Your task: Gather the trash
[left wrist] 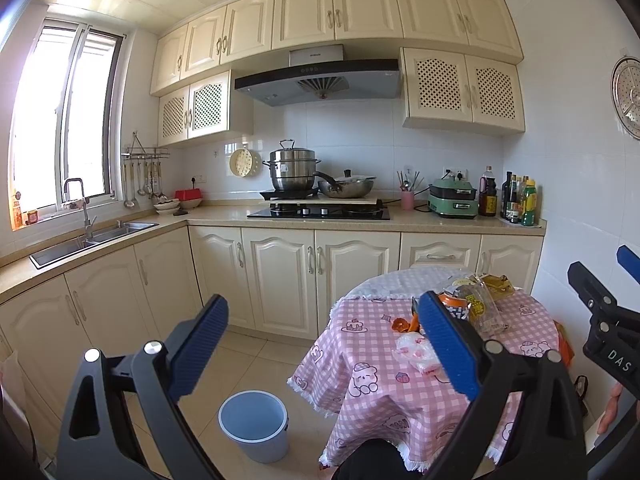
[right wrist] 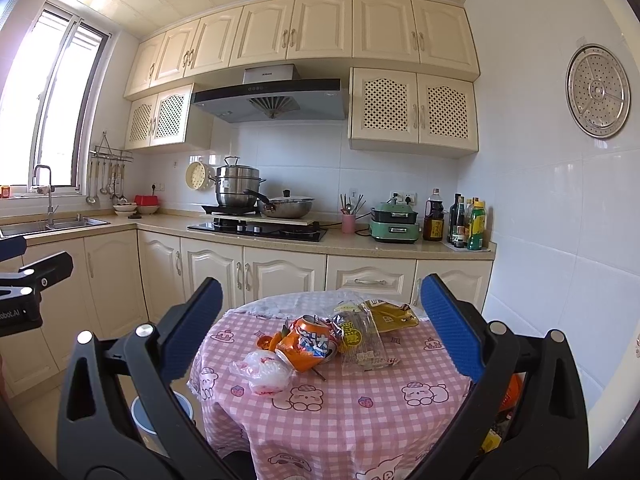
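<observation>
Both hand-held grippers wide open, empty, above the littered table (right wrist: 400,432).
Advise right hand-held gripper (right wrist: 322,328) straddle crushed orange can (right wrist: 308,344) squarely; left hand-held gripper (left wrist: 320,344) clear; bin (left wrist: 254,424) sits on floor beside.

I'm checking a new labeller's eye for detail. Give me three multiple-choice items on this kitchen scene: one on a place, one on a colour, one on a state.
1. Where is the bucket?
A. on the counter
B. on the floor left of the round table
C. in the sink

2. What colour is the crushed can?
A. orange
B. green
C. black

3. How are the jaws of the right gripper?
A. shut on the can
B. shut on nothing
C. open, holding nothing

Answers:
1 B, it stands on the tiles beside the tablecloth.
2 A, its body is orange.
3 C, the blue pads stand wide apart above the trash.
</observation>
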